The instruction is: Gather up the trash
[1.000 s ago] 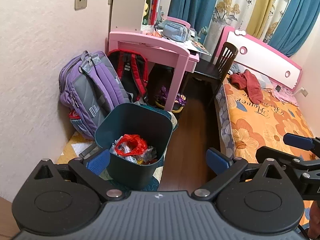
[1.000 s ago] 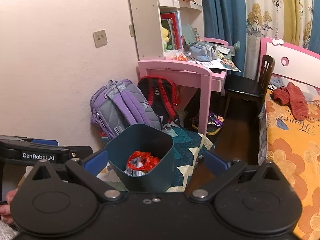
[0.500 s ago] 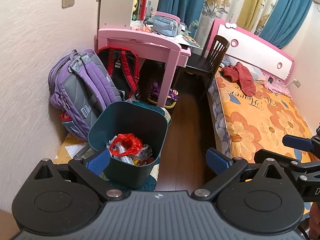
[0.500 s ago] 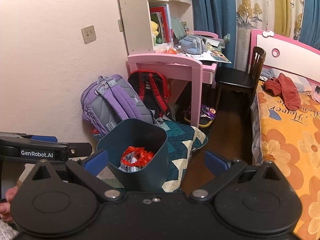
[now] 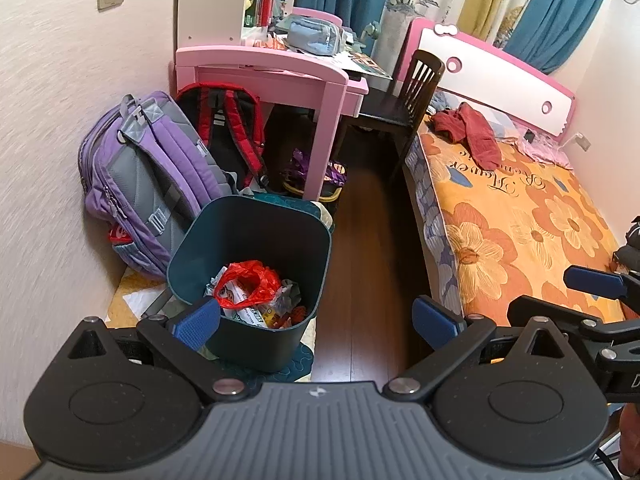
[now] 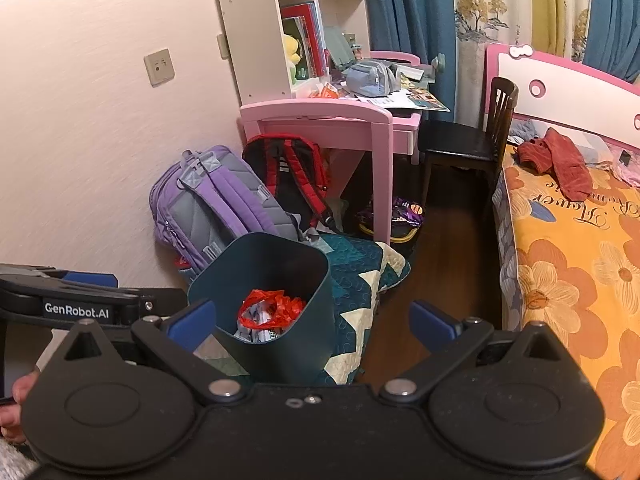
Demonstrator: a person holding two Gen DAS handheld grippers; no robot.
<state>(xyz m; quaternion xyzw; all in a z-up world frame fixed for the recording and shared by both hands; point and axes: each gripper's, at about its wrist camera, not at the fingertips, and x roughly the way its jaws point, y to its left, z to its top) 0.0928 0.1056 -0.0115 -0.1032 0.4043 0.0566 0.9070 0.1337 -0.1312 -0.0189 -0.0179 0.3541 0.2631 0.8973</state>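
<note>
Both views drifted; one bin (image 5: 256, 280), two backpacks (image 5: 152, 176).

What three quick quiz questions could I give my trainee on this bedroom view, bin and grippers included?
1. True or false: the left gripper is shut on the red plastic bag.
2. What does the dark teal bin stand on: A) the bed, B) a quilted mat on the floor, C) the pink desk?
3. Fill in: leaning on the wall behind the bin is a ______ backpack.

Key: 1. False; both the left and the right gripper are open and empty, and the bag lies inside the bin. 2. B. 3. purple.
</note>
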